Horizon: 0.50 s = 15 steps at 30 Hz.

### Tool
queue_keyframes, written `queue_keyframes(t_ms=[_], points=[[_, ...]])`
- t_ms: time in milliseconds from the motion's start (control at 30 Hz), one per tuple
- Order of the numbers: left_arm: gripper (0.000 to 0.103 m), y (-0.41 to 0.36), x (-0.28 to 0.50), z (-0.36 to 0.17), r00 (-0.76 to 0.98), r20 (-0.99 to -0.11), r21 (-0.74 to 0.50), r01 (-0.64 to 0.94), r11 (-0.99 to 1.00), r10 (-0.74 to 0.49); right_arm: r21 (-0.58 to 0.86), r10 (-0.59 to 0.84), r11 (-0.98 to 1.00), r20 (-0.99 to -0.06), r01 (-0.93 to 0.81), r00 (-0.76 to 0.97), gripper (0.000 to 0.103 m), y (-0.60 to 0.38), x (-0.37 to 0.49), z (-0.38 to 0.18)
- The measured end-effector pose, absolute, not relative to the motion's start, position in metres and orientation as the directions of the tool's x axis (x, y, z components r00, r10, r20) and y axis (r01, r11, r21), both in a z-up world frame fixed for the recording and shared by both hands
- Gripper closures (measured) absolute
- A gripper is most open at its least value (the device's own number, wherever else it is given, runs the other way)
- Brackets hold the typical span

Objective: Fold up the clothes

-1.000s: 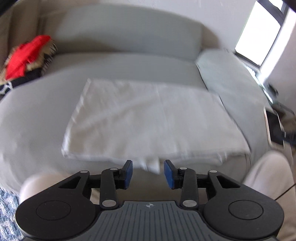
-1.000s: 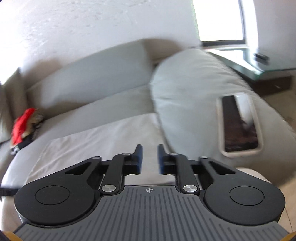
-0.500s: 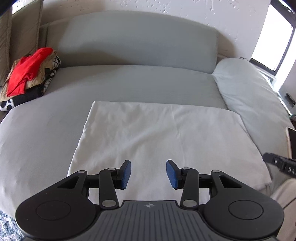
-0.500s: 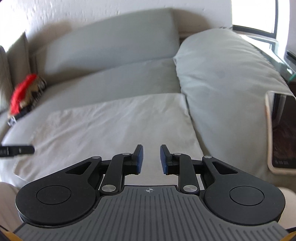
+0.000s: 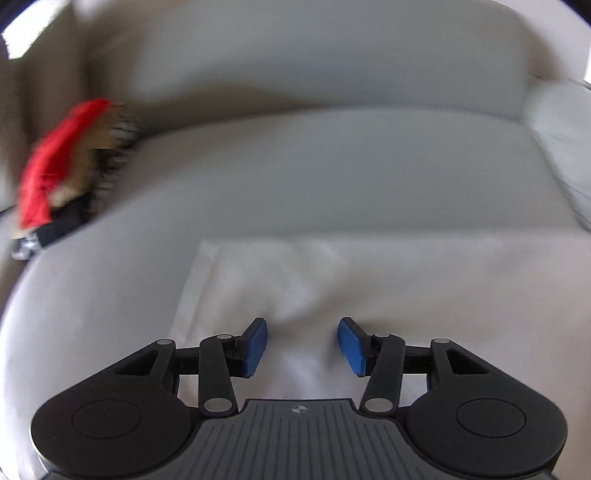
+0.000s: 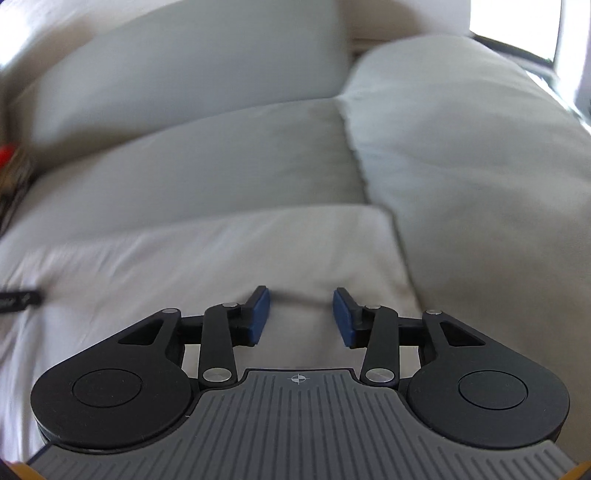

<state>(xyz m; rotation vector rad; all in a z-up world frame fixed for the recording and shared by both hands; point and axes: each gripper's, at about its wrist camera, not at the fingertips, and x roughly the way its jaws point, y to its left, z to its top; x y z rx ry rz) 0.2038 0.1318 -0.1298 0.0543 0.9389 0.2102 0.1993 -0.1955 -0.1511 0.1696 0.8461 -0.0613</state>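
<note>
A white folded cloth lies flat on the grey sofa seat. My left gripper is open and empty, low over the cloth's near left part. The cloth also shows in the right wrist view. My right gripper is open and empty, low over the cloth's near right part, close to its right edge. A dark tip of the left gripper shows at the left edge of the right wrist view.
A pile of clothes with a red garment on top sits at the sofa's left end. The sofa's padded right arm rises just right of the cloth. The backrest stands behind. A bright window is at the far right.
Both grippers have moved forward and down toward the cloth. The right gripper's jaws have opened wider. The left gripper stayed open.
</note>
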Motion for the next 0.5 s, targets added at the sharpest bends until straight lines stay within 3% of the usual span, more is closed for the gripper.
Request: queue_keyframes(t_ms=[233,300,367,500], points=[[0.066,0.194,0.187,-0.112,0.599,-0.744,0.047,-0.392,0.919,0.294,0.397,-0.006,0.851,-0.648,0.344,0.762,0.06,-0.277,0.17,-0.132],[0.066,0.199,0.173,-0.102,0.637,-0.739,-0.048,-0.372,0.927,0.218,0.471,0.017,0.811,-0.612,0.347,0.791,0.062,-0.287,0.163,-0.129],[0.068,0.193,0.167,-0.097,0.677,-0.733,-0.167,-0.269,0.949,0.063,0.522,0.078,0.797,-0.587,0.304,0.806,0.08,-0.284,0.164,-0.13],[0.068,0.162,0.178,-0.101,0.679,-0.702,-0.314,-0.024,0.949,-0.214,0.541,0.275,0.831,-0.596,0.125,0.755,0.082,-0.242,0.191,-0.146]])
